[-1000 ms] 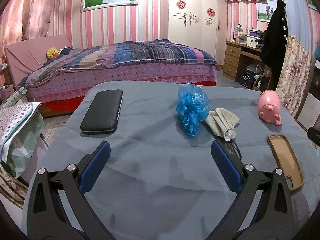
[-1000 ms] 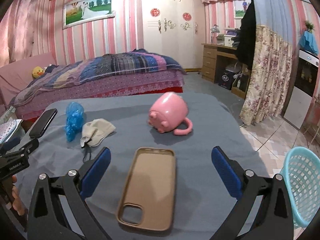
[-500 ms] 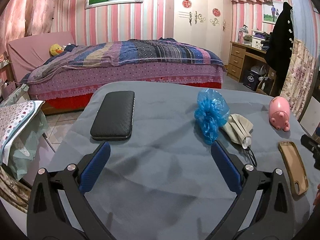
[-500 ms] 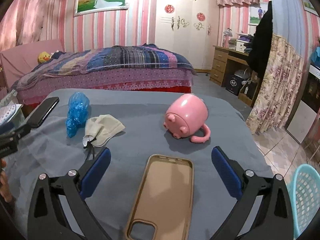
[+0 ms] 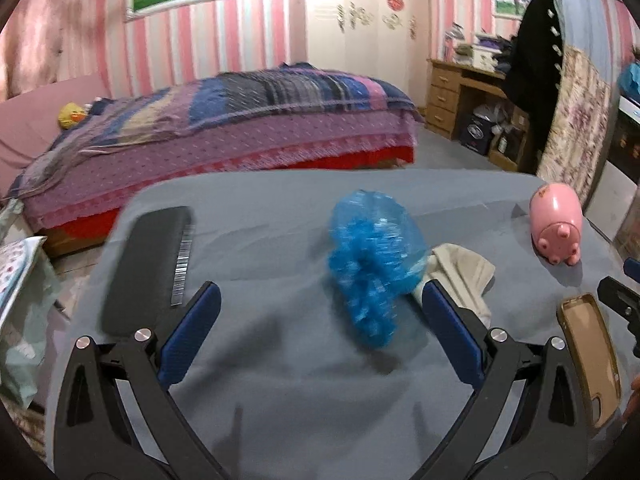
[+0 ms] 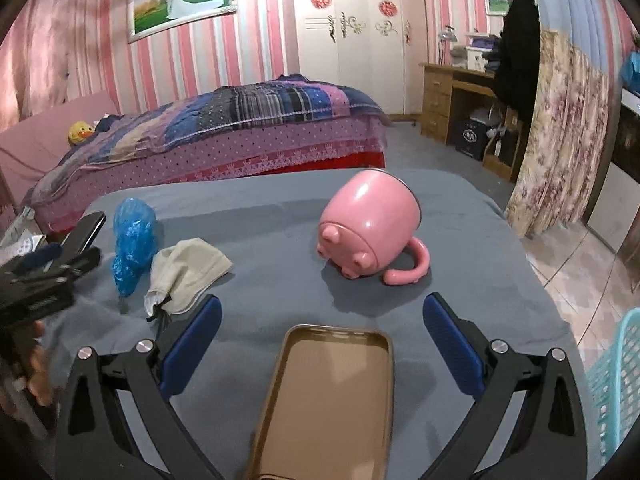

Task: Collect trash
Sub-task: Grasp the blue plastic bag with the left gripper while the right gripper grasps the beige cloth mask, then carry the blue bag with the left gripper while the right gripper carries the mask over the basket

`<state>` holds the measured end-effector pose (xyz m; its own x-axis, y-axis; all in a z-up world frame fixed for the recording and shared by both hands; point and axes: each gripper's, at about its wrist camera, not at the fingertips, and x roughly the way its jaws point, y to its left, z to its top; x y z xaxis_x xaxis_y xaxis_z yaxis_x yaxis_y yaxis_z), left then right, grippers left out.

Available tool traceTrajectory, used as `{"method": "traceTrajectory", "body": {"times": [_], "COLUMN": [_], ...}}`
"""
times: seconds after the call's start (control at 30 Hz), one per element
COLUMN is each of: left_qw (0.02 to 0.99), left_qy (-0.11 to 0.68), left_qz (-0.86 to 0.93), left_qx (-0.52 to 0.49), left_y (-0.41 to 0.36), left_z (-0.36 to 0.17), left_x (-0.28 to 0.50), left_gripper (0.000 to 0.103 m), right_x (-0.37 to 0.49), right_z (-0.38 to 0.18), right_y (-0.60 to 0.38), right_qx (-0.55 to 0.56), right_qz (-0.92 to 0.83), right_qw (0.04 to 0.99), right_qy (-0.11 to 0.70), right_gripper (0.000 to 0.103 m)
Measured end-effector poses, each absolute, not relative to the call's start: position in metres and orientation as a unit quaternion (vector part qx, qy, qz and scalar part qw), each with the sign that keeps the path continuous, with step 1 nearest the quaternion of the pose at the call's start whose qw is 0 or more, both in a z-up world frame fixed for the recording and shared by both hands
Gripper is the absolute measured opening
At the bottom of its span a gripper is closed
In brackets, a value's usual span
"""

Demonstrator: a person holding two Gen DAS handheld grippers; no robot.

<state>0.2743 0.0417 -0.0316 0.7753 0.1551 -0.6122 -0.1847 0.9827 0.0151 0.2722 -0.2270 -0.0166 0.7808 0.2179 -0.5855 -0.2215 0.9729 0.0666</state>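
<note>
A crumpled blue plastic bag (image 5: pixel 372 268) lies on the grey table (image 5: pixel 280 400), just ahead of my open, empty left gripper (image 5: pixel 320 328). A beige face mask (image 5: pixel 460 276) lies to its right, touching it. In the right wrist view the bag (image 6: pixel 132 244) and mask (image 6: pixel 188 272) sit at the left. My right gripper (image 6: pixel 320 340) is open and empty above a tan phone case (image 6: pixel 328 404). The left gripper (image 6: pixel 40 276) shows at that view's left edge.
A pink pig mug (image 6: pixel 372 224) lies on its side ahead of the right gripper. A black wallet-like case (image 5: pixel 148 264) lies at the table's left. A turquoise basket (image 6: pixel 616 384) stands on the floor at the right. A bed (image 5: pixel 224 120) is behind the table.
My left gripper has moved forward and right, so the blue bag now lies between its fingers' line. My right gripper has moved forward over the phone case toward the mug.
</note>
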Motion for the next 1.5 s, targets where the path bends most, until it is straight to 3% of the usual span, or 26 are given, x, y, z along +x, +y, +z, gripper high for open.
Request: {"method": "traceTrajectory", "body": {"times": [0.07,0.17,0.23,0.3,0.33,0.57,0.87,0.97,1.03,1.07,1.13,1.23,1.5], "left_qw": [0.939,0.932,0.929,0.928,0.928,0.928,0.914,0.915,0.913,0.913,0.913,0.913,0.918], "left_qy": [0.335,0.358,0.368,0.371,0.369,0.352,0.355,0.353,0.356,0.356,0.355,0.355,0.347], "left_qz": [0.078,0.055,0.035,0.024,0.025,0.105,0.171,0.168,0.165,0.164,0.161,0.161,0.174], "left_qx": [-0.02,-0.018,-0.025,-0.034,-0.039,-0.06,-0.099,-0.103,-0.107,-0.11,-0.116,-0.116,-0.085], "left_y": [0.039,0.038,0.038,0.041,0.044,0.087,0.12,0.123,0.125,0.126,0.129,0.132,0.122], "left_z": [-0.038,-0.047,-0.051,-0.052,-0.052,-0.045,-0.056,-0.056,-0.057,-0.057,-0.057,-0.059,-0.056], "left_x": [0.287,0.308,0.313,0.312,0.308,0.25,0.238,0.241,0.243,0.244,0.244,0.245,0.244], "left_gripper": [0.096,0.079,0.047,0.033,0.031,0.028,0.028,0.028,0.028,0.028,0.028,0.028,0.028], "right_x": [0.274,0.281,0.286,0.284,0.282,0.271,0.308,0.316,0.318,0.314,0.31,0.293,0.238], "right_z": [-0.018,-0.026,-0.032,-0.033,-0.032,-0.029,-0.047,-0.05,-0.058,-0.058,-0.052,-0.046,-0.011], "right_y": [-0.227,-0.226,-0.223,-0.218,-0.213,-0.161,-0.099,-0.082,-0.07,-0.066,-0.068,-0.072,-0.139], "right_qx": [-0.004,-0.004,-0.004,0.005,0.006,-0.03,-0.05,-0.072,-0.092,-0.101,-0.105,-0.116,-0.079], "right_qz": [0.109,0.112,0.1,0.11,0.115,0.142,0.187,0.191,0.205,0.215,0.232,0.243,0.221], "right_qw": [0.946,0.937,0.93,0.931,0.933,0.938,0.91,0.905,0.892,0.89,0.889,0.892,0.913], "right_qy": [0.304,0.331,0.353,0.348,0.342,0.315,0.367,0.374,0.393,0.389,0.38,0.363,0.334], "right_gripper": [0.099,0.099,0.099,0.099,0.099,0.099,0.097,0.082,0.054,0.05,0.028,0.022,0.022]}}
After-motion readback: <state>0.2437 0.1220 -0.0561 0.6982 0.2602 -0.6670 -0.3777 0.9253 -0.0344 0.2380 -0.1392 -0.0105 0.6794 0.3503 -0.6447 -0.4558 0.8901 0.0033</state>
